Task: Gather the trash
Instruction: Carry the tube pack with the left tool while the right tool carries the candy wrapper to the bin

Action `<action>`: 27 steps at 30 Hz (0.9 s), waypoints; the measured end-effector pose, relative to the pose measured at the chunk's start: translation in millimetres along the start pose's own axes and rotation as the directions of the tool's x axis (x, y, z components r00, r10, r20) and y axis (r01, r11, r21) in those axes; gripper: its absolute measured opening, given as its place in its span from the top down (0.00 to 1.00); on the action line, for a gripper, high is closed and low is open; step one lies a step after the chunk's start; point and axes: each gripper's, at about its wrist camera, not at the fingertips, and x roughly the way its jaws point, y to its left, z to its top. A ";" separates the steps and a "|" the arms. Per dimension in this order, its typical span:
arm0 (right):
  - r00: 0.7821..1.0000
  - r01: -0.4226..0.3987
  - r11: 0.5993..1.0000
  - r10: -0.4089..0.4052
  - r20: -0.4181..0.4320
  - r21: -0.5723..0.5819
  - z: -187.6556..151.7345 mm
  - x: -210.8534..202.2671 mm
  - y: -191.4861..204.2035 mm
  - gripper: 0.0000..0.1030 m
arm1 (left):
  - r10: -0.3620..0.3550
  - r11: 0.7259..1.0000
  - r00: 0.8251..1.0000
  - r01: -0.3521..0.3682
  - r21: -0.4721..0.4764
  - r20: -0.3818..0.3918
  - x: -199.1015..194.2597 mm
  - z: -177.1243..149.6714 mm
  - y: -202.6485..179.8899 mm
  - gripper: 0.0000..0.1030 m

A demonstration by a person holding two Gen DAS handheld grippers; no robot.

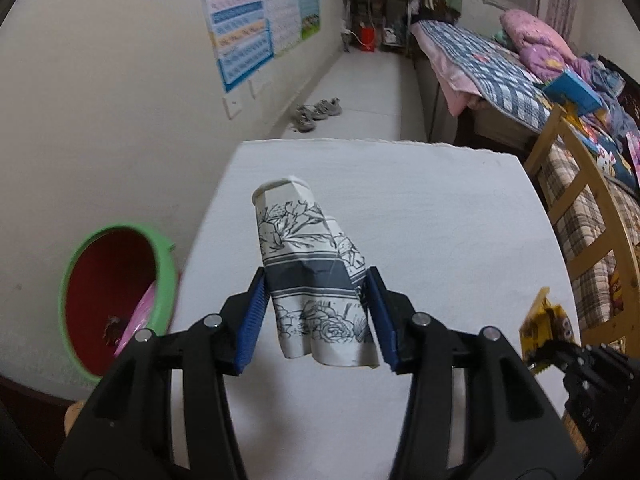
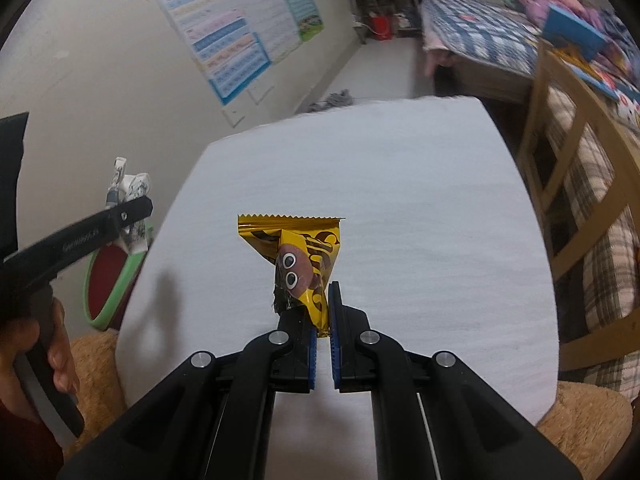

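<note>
A: Holding a crushed paper cup (image 1: 316, 276) between its blue pads (image 1: 252, 320), the left gripper (image 1: 318, 312) has its jaws partly closed, pressed to the cup's dented sides. Why so high above the tabletop (image 1: 440, 220)?

B: My guess is it's being carried toward the green-rimmed bin (image 1: 160, 272), which sits just off the table's left edge (its red inside already holds something pink). Lifting the cup would let it clear that rim.

A: And the right gripper (image 2: 322, 320)?

B: Its jaws are nearly shut, pinching the bottom end of a yellow snack wrapper (image 2: 300, 260), which stands up above the table's near middle. The thin film needs that narrow grip, I'd say.

A: Anything else on the surface?

B: None that I can see; the white cloth shows only shadows. Beyond the far edge lie shoes (image 1: 318, 112) on the floor, posters (image 1: 256, 20) on the left wall, a bed (image 1: 480, 56) at right, and a shelf (image 1: 376, 12) at the far end.
</note>
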 end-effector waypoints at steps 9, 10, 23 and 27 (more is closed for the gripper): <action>0.999 -0.028 0.995 0.031 0.025 -0.091 10.7 -4.2 52.7 0.95 | 0.049 0.997 0.998 -0.047 -0.060 0.037 -27.3 -15.6 45.7 0.54; 0.999 -0.031 0.994 0.034 0.029 -0.101 12.8 -4.4 59.4 0.95 | 0.053 0.996 0.998 -0.050 -0.071 0.043 -29.9 -16.4 51.3 0.54; 0.997 -0.068 0.971 0.077 0.031 -0.228 31.7 0.5 129.2 0.95 | 0.116 0.979 0.990 -0.102 -0.176 0.075 -42.4 -20.3 108.3 0.54; 0.995 -0.091 0.955 0.100 0.015 -0.284 36.0 11.4 159.6 0.95 | 0.142 0.968 0.988 -0.126 -0.217 0.064 -40.7 -24.0 131.5 0.54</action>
